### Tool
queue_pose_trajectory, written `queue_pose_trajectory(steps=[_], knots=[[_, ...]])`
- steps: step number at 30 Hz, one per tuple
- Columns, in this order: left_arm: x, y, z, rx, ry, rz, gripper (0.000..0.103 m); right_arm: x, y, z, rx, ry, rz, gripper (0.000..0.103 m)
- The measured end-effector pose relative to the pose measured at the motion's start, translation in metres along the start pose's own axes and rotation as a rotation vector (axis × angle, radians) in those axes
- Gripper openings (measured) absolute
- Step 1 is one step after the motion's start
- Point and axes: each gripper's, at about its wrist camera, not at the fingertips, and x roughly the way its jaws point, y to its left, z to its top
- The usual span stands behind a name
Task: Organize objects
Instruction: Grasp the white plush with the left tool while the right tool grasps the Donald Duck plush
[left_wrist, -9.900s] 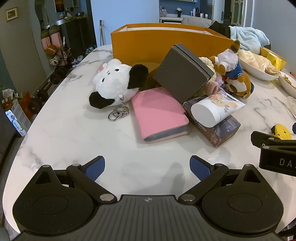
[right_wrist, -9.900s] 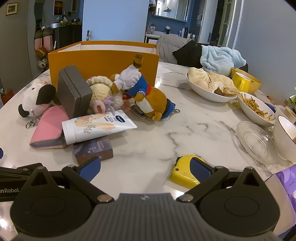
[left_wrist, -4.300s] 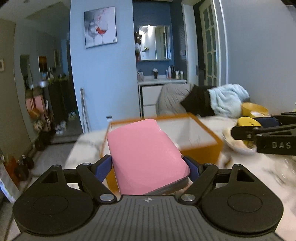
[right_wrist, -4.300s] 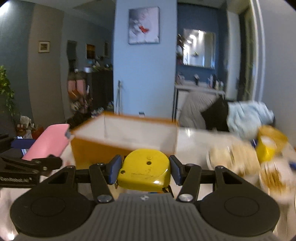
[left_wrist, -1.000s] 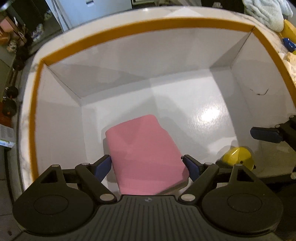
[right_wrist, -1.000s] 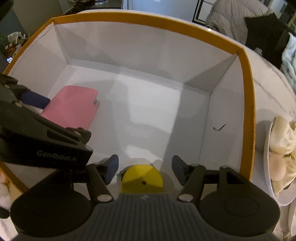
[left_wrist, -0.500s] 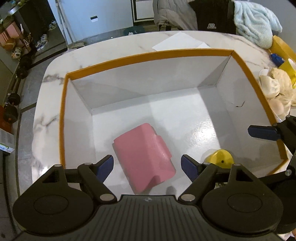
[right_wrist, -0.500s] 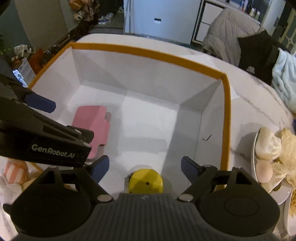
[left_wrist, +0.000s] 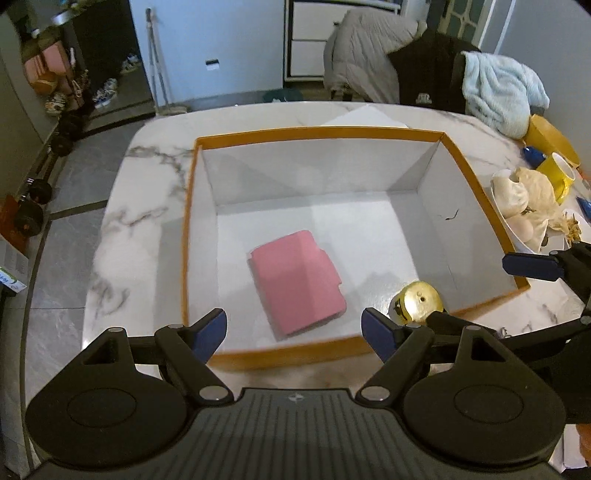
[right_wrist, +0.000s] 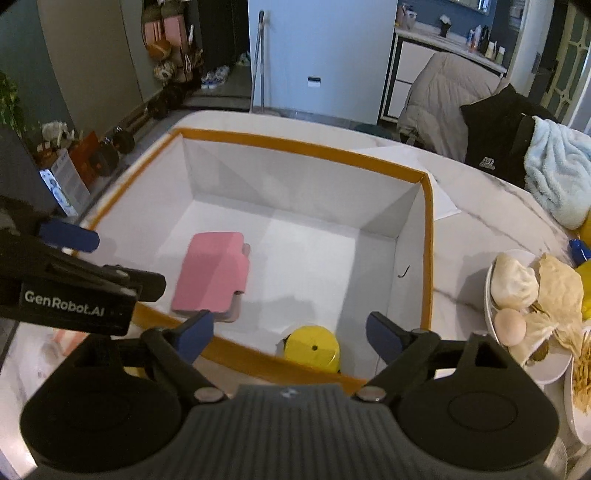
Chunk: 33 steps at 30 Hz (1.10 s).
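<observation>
A pink wallet (left_wrist: 299, 280) lies flat on the white floor of the orange box (left_wrist: 321, 133); it also shows in the right wrist view (right_wrist: 212, 275). A yellow tape measure (left_wrist: 419, 297) rests in the box's near right corner, also in the right wrist view (right_wrist: 314, 349). My left gripper (left_wrist: 293, 332) is open and empty, held above the box's near wall. My right gripper (right_wrist: 290, 330) is open and empty, above the near wall over the tape measure. The box (right_wrist: 295, 146) is open at the top.
A white bowl of food (right_wrist: 524, 295) stands right of the box, with a yellow mug (left_wrist: 556, 175) and a yellow bowl behind. A white paper (left_wrist: 364, 118) lies behind the box. The marble table edge (left_wrist: 122, 155) drops to the floor at left.
Both grippers let go of the wallet and the tape measure inside the box, then rose and drew back. The box now looks smaller and farther below.
</observation>
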Motion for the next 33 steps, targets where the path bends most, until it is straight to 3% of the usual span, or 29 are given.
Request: queue_pose_trajectory(steps=[8, 13, 17, 22, 33], knots=[[-0.027, 0.007, -0.046, 0.007, -0.078, 0.0, 0.095, -0.029, 0.013, -0.033, -0.015, -0.033, 0.0, 0.091], [-0.029, 0.017, -0.085, -0.018, -0.11, -0.011, 0.095, -0.04, 0.02, -0.074, -0.024, -0.063, -0.027, 0.094], [-0.022, 0.029, -0.114, -0.058, -0.123, 0.001, 0.095, -0.043, 0.025, -0.111, -0.022, -0.076, 0.002, 0.095], [-0.017, 0.045, -0.14, -0.118, -0.158, 0.031, 0.096, -0.058, 0.022, -0.149, 0.001, -0.152, -0.021, 0.096], [0.009, 0.057, -0.143, -0.132, -0.132, 0.078, 0.096, -0.07, 0.01, -0.173, 0.062, -0.199, 0.018, 0.097]])
